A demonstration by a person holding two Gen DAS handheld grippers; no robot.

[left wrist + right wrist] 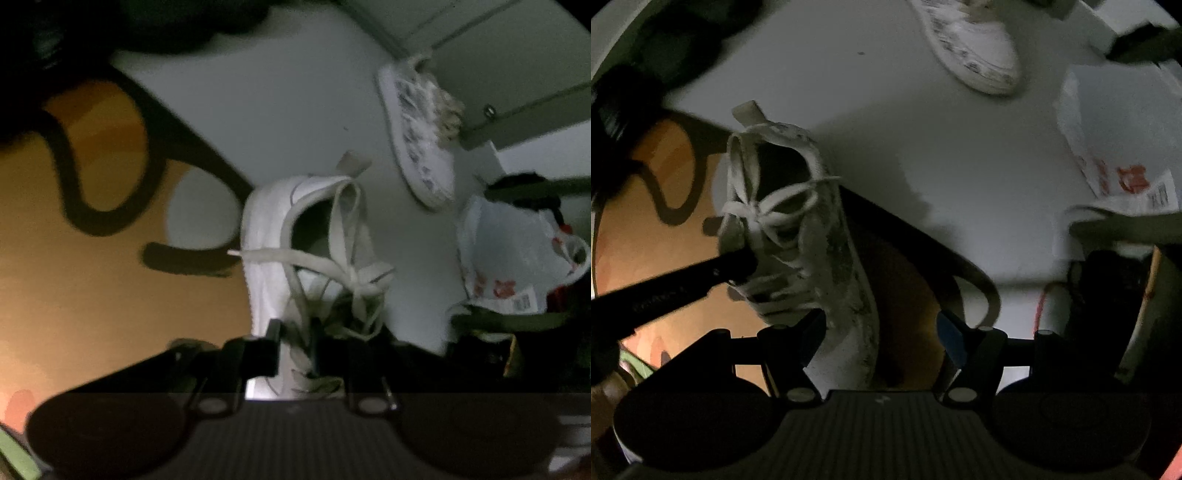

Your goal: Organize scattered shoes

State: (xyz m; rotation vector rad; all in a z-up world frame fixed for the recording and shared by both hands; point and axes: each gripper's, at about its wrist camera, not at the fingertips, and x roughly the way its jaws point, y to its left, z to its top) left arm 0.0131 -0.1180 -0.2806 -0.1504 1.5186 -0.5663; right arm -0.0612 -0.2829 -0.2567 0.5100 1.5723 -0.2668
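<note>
Shoes: one white laced sneaker [273, 251] sits between my left fingers; a second patterned sneaker [417, 136] lies well apart on the pale floor [277, 110].

Largest first: I see the pale floor meeting an orange mat with dark looping lines [74, 277], and the held sneaker overlaps that mat's edge. A white plastic bag with red print [517, 258] lies to the right, near the patterned sneaker. My left gripper [295, 336] has its fingers narrowed onto the sneaker's laced front. My right gripper [882, 332] stands with fingers spread wide; the same sneaker [798, 221] passes beside its left finger, and I cannot tell whether they touch. The laces [354, 273] are tied in a loose bow.
</note>
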